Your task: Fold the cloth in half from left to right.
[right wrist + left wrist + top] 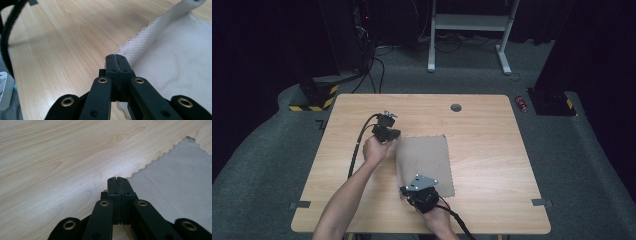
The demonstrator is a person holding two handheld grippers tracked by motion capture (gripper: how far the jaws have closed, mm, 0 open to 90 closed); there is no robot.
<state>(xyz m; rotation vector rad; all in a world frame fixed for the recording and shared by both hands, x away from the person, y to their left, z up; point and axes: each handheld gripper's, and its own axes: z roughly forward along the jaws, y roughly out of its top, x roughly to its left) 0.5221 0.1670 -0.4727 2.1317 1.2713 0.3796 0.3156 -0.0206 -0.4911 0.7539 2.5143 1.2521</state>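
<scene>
Where it lies: grey cloth (pixel 424 162), zigzag-edged, waffle-textured.

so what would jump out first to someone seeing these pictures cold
The square grey-brown waffle-weave cloth with zigzag-cut edges lies near the middle of the pale wooden table. A black two-jaw gripper sits at each of two corners on its left side: the left gripper at the far corner, the right gripper at the near one. Both have their jaws together; in the right gripper view the cloth's edge looks lifted at the tips.
</scene>
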